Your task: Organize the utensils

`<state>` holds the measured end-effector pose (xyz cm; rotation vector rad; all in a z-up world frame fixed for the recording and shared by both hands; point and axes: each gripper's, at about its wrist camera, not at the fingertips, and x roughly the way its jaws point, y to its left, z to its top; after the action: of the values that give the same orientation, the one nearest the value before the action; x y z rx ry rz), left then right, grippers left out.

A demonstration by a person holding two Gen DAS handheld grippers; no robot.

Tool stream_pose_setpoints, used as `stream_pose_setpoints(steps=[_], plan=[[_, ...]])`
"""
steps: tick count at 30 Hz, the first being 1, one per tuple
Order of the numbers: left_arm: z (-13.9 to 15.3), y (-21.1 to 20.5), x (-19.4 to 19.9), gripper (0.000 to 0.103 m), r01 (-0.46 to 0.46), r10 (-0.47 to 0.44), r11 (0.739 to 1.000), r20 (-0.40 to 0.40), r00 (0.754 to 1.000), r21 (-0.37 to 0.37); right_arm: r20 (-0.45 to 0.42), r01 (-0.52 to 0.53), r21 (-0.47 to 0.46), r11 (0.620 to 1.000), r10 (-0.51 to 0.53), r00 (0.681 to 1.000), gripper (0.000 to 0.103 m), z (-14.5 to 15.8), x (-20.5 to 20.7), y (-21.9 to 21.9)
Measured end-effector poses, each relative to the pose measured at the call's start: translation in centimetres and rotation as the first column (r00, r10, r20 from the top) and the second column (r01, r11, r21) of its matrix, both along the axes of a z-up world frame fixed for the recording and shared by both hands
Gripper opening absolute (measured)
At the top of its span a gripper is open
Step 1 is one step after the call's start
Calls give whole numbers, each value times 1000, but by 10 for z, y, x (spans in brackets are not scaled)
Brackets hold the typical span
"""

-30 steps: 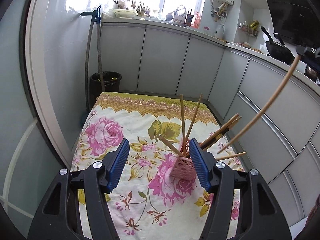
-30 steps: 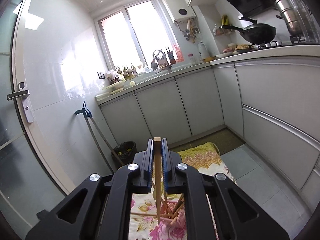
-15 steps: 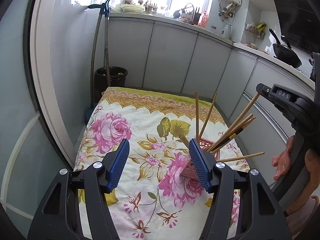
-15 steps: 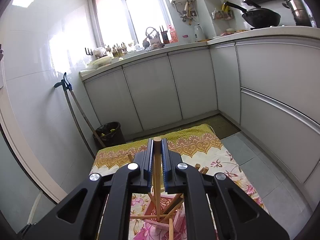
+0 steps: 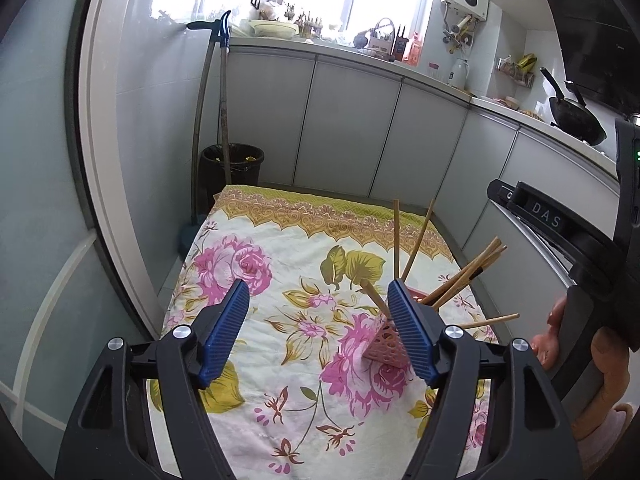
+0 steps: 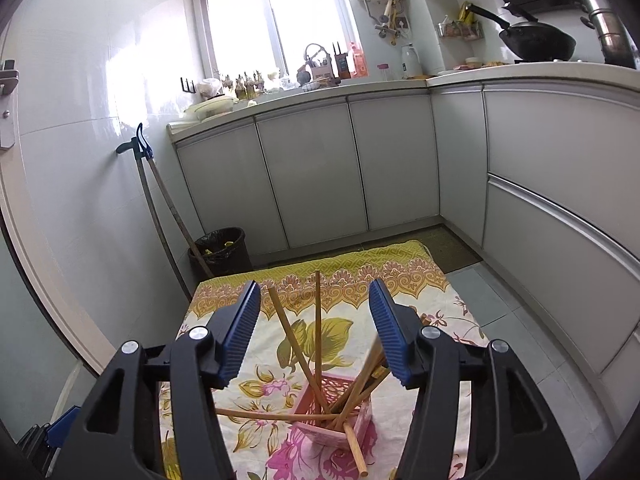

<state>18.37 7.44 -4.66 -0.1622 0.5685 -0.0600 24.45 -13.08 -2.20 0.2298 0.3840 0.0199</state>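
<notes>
A pink holder (image 6: 340,408) was seen standing on the floral cloth (image 5: 280,320), with wooden chopsticks (image 6: 317,320) fanned out of it at many angles. One chopstick (image 6: 354,450) lay partly out of the holder, over its near edge, and another (image 6: 256,414) stuck out sideways to the holder's left. The right gripper (image 6: 314,330) was held above the holder with its jaws spread wide and nothing between them; two upright chopsticks were seen through the gap. The left gripper (image 5: 318,328) was likewise spread and empty, just left of the holder, whose body was partly hidden behind its right finger. Beyond the holder, grey cabinets (image 6: 312,172) were ranged along the walls. A black bin (image 6: 220,246) and two long handles (image 6: 160,216) stood against the wall, left of and beyond the holder. A wok (image 6: 536,42) was seen on the counter above the cabinets.
</notes>
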Motion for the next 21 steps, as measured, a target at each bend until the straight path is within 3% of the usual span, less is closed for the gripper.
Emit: stream_pose_setpoints(steps=[1,7,9,11,16,21], plan=[[2,0,-2,74,-3,3,1000,2,1000,1,-1,-6,2,1000,6,1000,73,3,-4,0],[28,-10,-31,89,-2,2,1000,43,999,-2,40,94,29,995,-95,995,94,25,-67,-21],[38,-20,-49,96,-6,5,1000,81,997,10,32,180,26,983,-181,983,95,26,-98,-32],[47,-33,-67,96,3,-6,1000,108,994,23,17,223,25,974,-224,975,96,25,-128,-44],[42,-64,-108,96,12,-14,1000,91,996,22,-70,334,-3,943,-333,940,96,9,-193,-70],[38,-91,-137,96,-31,21,991,81,996,129,-87,427,-89,900,-434,896,96,-3,-243,-85]])
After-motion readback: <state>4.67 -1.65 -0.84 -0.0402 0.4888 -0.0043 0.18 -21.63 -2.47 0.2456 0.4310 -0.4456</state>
